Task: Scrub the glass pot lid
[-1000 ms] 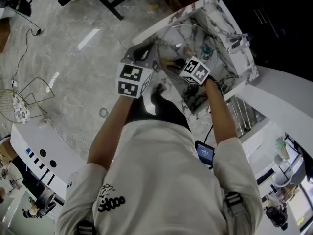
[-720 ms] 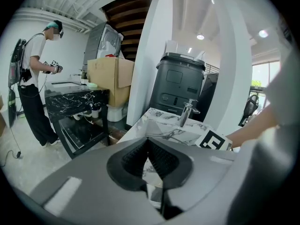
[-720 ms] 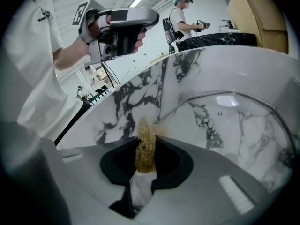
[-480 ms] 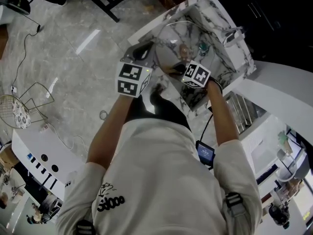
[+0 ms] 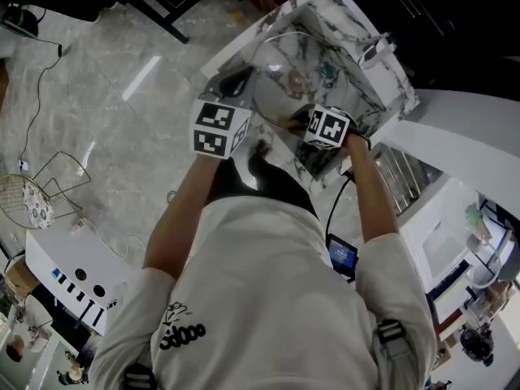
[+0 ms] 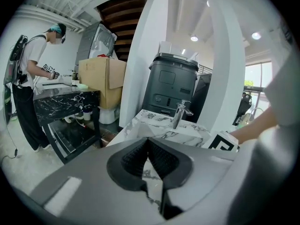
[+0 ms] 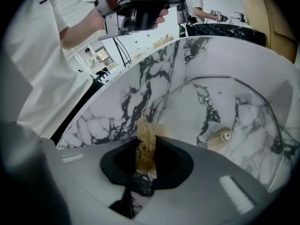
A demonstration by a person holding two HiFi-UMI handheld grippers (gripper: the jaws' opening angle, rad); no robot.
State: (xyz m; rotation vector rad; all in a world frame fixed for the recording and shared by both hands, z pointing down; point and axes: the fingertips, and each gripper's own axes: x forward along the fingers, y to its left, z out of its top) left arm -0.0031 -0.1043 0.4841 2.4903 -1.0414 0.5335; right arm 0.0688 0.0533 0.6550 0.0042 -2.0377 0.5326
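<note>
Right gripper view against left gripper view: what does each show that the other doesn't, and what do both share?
Only the right gripper view shows the right gripper shut on a tan fibrous scrubber and the glass pot lid inside the marble sink. Only the left gripper view shows the left gripper, jaws together with nothing between, plus the faucet, a dark grey container and a cardboard box. Both show the marble sink and a second person at a black counter.
</note>
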